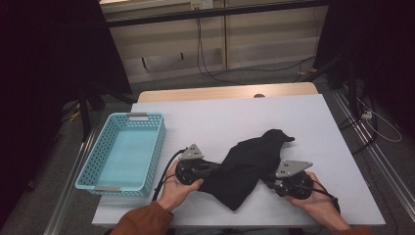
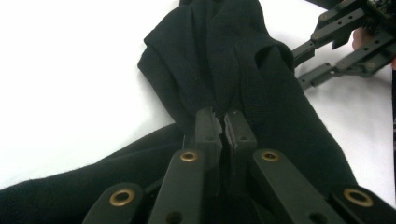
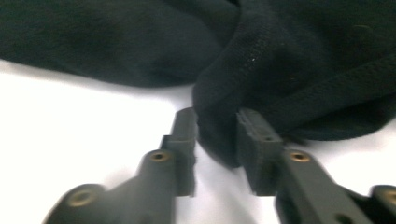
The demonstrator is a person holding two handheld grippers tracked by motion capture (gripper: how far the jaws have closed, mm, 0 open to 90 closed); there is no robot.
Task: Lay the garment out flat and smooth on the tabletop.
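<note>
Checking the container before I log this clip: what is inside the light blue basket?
The light blue basket shows a bare floor with nothing in it. The strip just behind its near wall is hidden. The black cloth lies on the table beside it.

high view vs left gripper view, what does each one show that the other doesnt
The high view alone has the blue basket at the left of the white table, and the person's hands. The left gripper view alone has the left gripper shut on a fold of the black cloth, seen up close. Both share the cloth, the white surface and the right gripper at the cloth's other side.
</note>
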